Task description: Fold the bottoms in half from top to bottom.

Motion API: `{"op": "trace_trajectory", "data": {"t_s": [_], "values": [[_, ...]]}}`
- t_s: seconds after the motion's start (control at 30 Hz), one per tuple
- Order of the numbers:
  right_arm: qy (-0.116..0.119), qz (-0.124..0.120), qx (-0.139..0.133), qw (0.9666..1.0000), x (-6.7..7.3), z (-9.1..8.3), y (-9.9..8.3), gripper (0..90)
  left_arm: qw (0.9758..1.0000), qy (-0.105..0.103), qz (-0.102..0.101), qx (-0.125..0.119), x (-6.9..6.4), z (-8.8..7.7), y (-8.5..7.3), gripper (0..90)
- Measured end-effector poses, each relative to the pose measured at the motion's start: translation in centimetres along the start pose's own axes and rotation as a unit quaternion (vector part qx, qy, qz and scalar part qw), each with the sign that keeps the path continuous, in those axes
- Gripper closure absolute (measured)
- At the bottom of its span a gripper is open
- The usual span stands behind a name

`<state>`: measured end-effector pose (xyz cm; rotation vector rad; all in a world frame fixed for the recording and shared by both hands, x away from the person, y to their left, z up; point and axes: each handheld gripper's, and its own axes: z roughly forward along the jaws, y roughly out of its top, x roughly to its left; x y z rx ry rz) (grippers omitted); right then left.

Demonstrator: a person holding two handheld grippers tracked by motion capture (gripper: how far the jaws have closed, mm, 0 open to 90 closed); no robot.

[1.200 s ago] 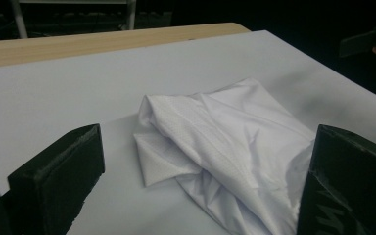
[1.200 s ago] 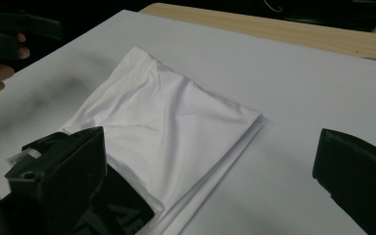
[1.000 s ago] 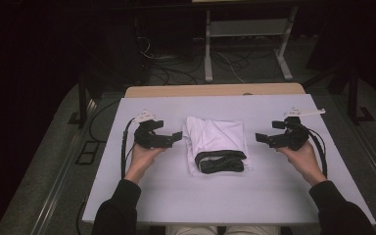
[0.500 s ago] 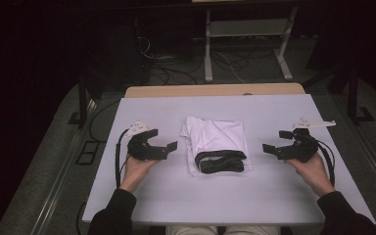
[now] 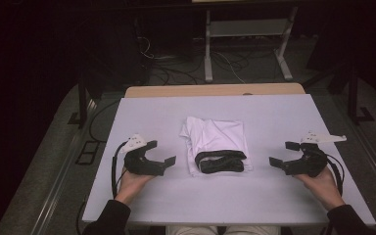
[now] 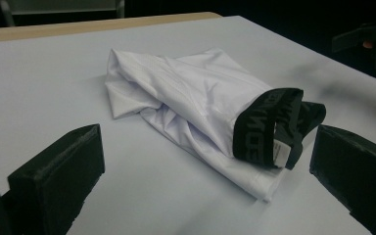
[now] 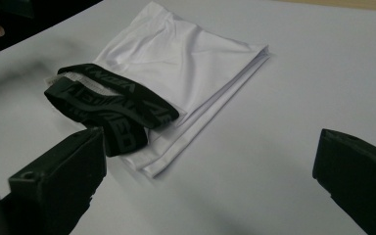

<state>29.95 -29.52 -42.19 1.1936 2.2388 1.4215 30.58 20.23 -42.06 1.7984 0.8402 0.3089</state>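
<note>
A folded white garment (image 5: 214, 139) with a black elastic waistband (image 5: 221, 161) lies in the middle of the white table (image 5: 274, 112). The band end faces the near edge. My left gripper (image 5: 162, 157) rests on the table to the garment's left, open and empty, jaws pointing at it. My right gripper (image 5: 283, 154) rests to its right, also open and empty. From the left gripper view, the garment (image 6: 196, 103) lies ahead, with the waistband (image 6: 269, 127) near the right jaw. From the right gripper view, the garment (image 7: 186, 58) and waistband (image 7: 112, 110) lie ahead by the left jaw.
The table's bare white surface surrounds the garment on every side. A wooden strip (image 5: 215, 90) runs along the far edge. Beyond it a metal stand (image 5: 247, 34) and cables (image 5: 161, 63) sit on the dark floor.
Both grippers have drawn back toward the near edge and outward, away from the garment. The garment has not moved.
</note>
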Motion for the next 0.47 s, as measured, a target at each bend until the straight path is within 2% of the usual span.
{"op": "trace_trajectory", "data": {"t_s": [0.1, 0.27, 0.47], "values": [[-0.001, -0.005, 0.003, 1.0000, 0.2, -0.3, -0.6, 0.0, 1.0000, -0.001, 0.002, 0.007, -0.3, -0.1, -0.4, 0.0], [0.001, 0.000, 0.000, 1.0000, 0.6, -0.9, -1.3, 0.0, 1.0000, 0.002, 0.003, 0.008, -0.5, -0.5, -1.0, 0.0], [0.005, -0.001, -0.003, 1.0000, 1.1, -0.9, -1.8, 0.0, 1.0000, 0.002, 0.003, 0.000, -0.6, -1.0, -1.5, 0.0]]}}
